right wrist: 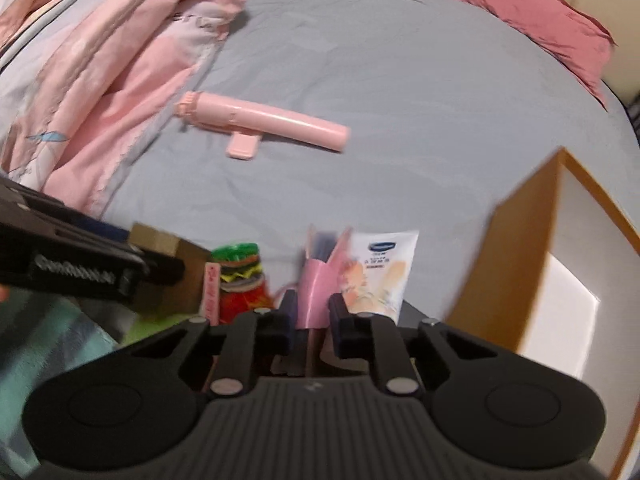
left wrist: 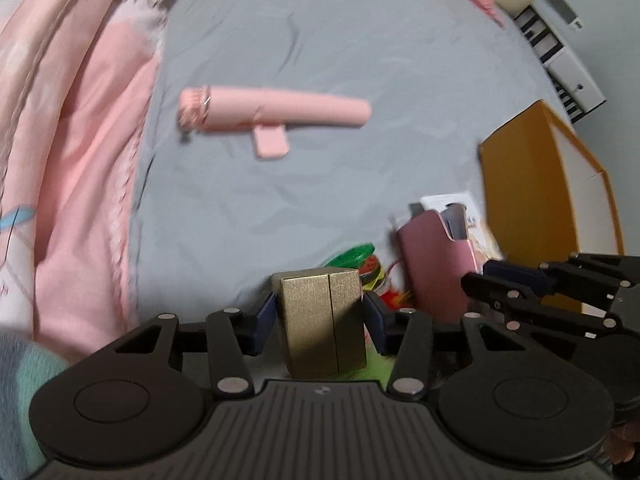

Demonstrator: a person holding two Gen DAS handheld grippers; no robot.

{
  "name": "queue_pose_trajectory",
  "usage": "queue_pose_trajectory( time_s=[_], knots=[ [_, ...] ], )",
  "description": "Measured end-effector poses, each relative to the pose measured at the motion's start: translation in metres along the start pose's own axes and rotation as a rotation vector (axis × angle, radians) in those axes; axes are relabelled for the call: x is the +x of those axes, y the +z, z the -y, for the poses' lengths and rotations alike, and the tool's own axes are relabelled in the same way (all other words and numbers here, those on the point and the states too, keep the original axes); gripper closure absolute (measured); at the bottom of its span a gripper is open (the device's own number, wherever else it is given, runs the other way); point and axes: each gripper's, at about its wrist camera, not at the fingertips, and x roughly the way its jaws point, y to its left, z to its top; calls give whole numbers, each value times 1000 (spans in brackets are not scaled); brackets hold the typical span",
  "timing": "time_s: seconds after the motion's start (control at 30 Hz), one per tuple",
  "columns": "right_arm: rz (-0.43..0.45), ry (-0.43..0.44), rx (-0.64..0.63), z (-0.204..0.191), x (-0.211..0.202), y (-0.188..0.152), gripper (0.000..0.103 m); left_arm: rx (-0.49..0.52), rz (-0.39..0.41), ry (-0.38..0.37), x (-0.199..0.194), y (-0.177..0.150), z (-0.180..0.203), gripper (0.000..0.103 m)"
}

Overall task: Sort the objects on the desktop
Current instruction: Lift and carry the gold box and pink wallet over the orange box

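Note:
A gold box (left wrist: 320,316) stands between the pads of my left gripper (left wrist: 321,314), which press on its two sides. In the right wrist view the same box (right wrist: 168,248) shows beside the left gripper (right wrist: 132,268). My right gripper (right wrist: 314,310) is shut on a pink open-topped carton (right wrist: 316,292). From the left wrist view that carton (left wrist: 432,264) stands upright with the right gripper (left wrist: 476,280) at its side. A pink stick-shaped case (left wrist: 276,112) (right wrist: 264,124) lies further off on the grey sheet (left wrist: 360,60).
An orange box with a white inside (left wrist: 536,184) (right wrist: 560,264) stands open at the right. A green-lidded colourful jar (right wrist: 240,276) and a white cream tube (right wrist: 380,272) sit near the carton. A pink quilt (left wrist: 72,140) is bunched along the left.

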Motion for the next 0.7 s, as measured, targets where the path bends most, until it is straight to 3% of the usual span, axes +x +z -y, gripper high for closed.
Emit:
queue_pose_trajectory(
  time_s=[0.1, 0.5, 0.7],
  knots=[
    [-34, -48, 7, 10, 9, 2, 85, 15, 2, -2, 2, 5, 7, 48],
    [-62, 106, 237, 52, 36, 6, 67, -51, -46, 16, 9, 2, -7, 48],
    [-54, 150, 274, 51, 37, 5, 73, -36, -107, 38, 15, 0, -5, 48]
  ],
)
